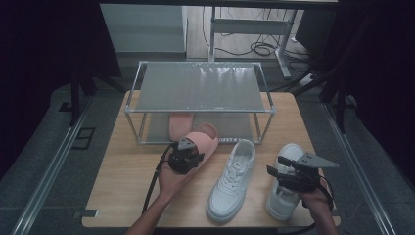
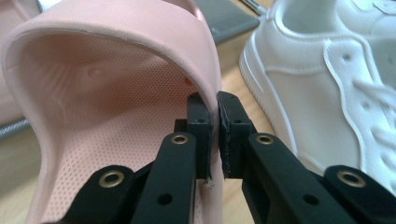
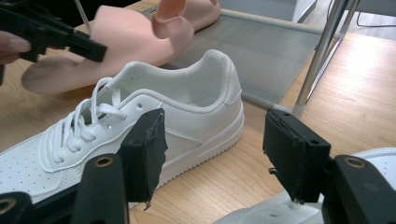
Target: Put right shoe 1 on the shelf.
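left gripper view: the pink slipper is pinched at its strap edge by the left gripper; beside the rack it should be kept level. the right gripper is held open.

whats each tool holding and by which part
The left tool pinches the pink rubber slide sandal by its strap edge; the right tool is open, holding nothing.

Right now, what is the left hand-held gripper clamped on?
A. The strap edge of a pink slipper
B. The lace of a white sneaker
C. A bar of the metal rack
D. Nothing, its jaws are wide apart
A: in the left gripper view the left hand-held gripper pinches the strap edge of the pink slipper between its pads.
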Available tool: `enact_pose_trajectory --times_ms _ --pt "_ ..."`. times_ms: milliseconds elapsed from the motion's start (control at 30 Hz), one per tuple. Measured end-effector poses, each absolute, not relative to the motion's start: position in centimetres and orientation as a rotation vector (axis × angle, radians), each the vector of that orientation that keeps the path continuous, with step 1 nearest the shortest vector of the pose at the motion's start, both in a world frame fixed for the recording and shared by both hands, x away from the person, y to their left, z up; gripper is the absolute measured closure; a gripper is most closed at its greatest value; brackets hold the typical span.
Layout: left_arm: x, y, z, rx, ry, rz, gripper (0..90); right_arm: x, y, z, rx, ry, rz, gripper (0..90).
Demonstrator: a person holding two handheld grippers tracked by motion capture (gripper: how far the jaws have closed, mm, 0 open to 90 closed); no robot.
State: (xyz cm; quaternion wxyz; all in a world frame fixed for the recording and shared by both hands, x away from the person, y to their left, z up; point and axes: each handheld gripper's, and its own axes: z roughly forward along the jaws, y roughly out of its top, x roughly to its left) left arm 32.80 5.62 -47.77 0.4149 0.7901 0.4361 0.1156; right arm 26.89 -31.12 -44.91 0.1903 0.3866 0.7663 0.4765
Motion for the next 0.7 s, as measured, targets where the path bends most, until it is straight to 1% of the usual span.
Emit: enact_pose_trajectory --times_ms 400,700 --pt "36.7 2.0 -47.8 1.942 1.162 0.328 84.0 26.9 -31.0 -45.0 1.084 2.158 1.341 39.6" --pt "39.5 -0.3 -48.8 1.945 1.22 0.368 83.4 27.0 -31.0 -45.0 1.079 2.165 1.342 39.6"
